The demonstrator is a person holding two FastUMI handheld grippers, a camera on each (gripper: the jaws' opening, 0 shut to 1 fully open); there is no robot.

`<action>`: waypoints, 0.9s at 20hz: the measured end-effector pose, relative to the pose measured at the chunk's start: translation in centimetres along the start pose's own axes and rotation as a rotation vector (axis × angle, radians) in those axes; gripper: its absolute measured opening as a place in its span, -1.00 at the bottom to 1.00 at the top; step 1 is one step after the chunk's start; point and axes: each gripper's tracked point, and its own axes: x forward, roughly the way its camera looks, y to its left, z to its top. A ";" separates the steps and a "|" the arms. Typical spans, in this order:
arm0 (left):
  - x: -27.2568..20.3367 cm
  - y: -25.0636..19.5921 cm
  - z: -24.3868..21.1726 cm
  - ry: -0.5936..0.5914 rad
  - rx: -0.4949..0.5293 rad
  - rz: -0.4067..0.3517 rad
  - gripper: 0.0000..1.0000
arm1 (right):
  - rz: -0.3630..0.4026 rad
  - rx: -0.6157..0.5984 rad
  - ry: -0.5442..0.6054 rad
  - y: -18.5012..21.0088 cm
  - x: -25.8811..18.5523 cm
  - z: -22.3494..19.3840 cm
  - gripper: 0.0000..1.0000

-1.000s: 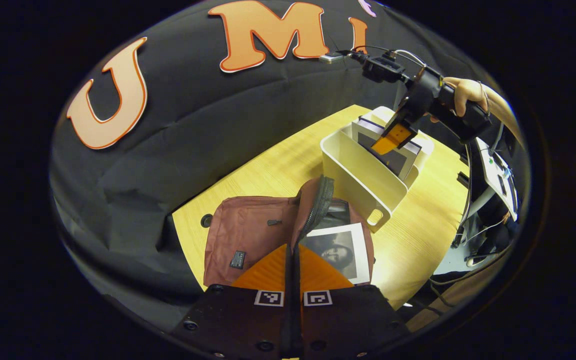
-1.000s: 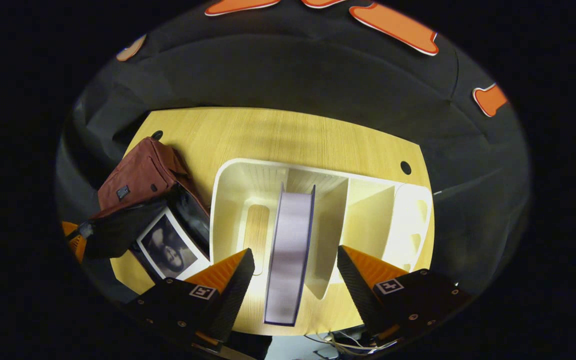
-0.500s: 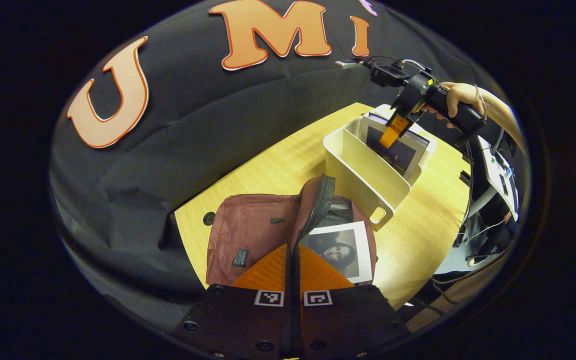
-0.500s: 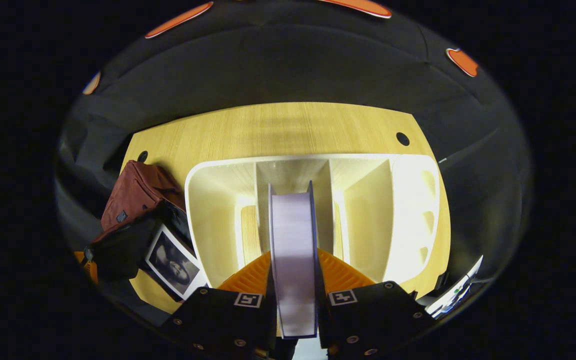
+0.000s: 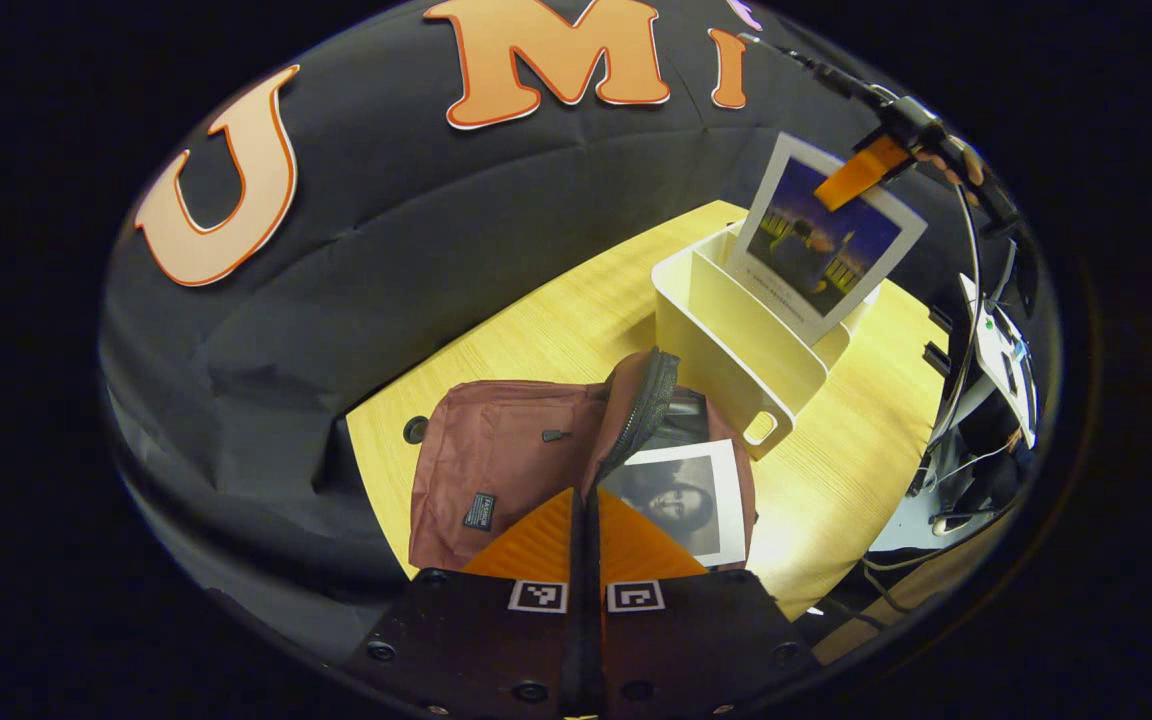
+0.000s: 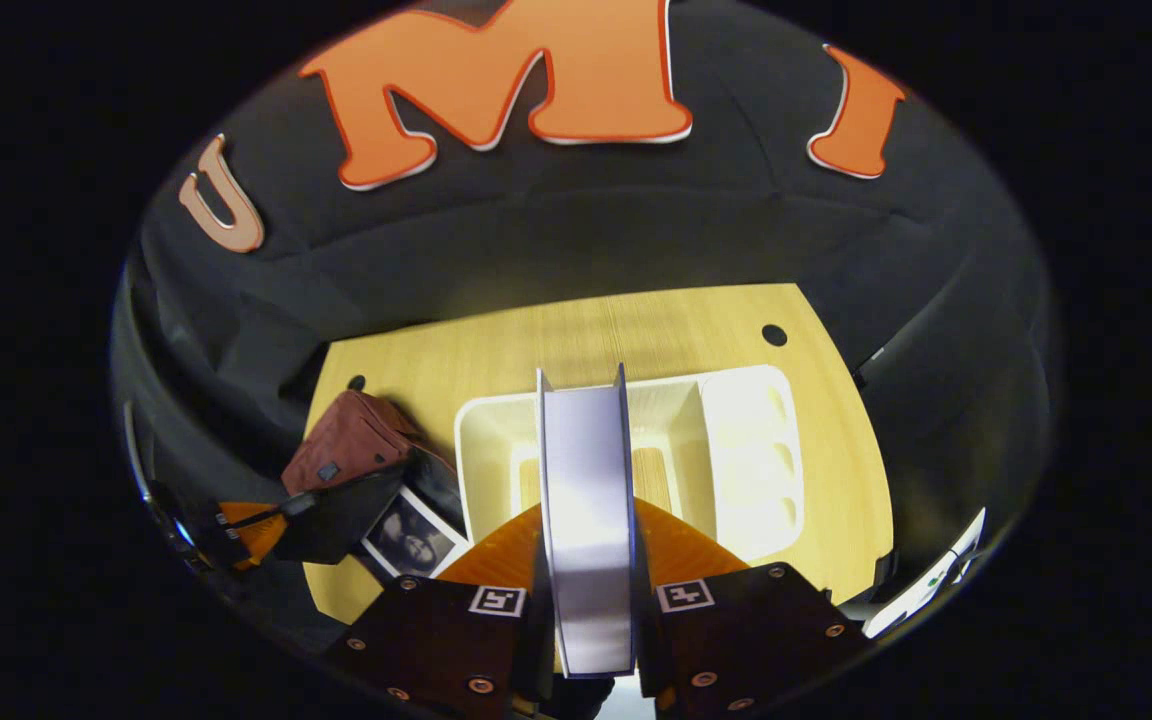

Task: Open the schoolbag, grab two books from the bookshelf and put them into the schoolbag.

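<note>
The maroon schoolbag lies open on the wooden table, its zipped flap held up by my left gripper, which is shut on it. A book with a black-and-white portrait cover lies inside the bag. My right gripper is shut on a second book, seen edge-on between its fingers. In the left gripper view that blue-covered book hangs from the right gripper above the white bookshelf. The bag sits left of the bookshelf.
The table has a round cable hole beside the bag and another behind the shelf. White equipment with cables stands off the table's right edge. Black cloth wall runs behind the table.
The right gripper closed on the book in the shelf, then lifted it up out of the compartment. The left gripper has kept holding the bag's flap in place.
</note>
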 end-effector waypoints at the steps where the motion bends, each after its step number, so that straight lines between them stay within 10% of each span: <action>1: 0.1 0.0 -0.1 0.002 -0.002 0.002 -0.99 | 0.036 0.013 -0.026 0.4 -1.9 0.1 -0.34; 8: 0.1 0.7 0.2 -0.001 -0.012 0.035 -0.99 | 0.338 0.215 -0.118 4.6 -8.3 -5.2 -0.36; 18: -1.3 0.9 2.5 -0.025 0.038 0.107 -0.99 | 0.579 0.576 -0.106 13.8 2.5 -14.4 -0.37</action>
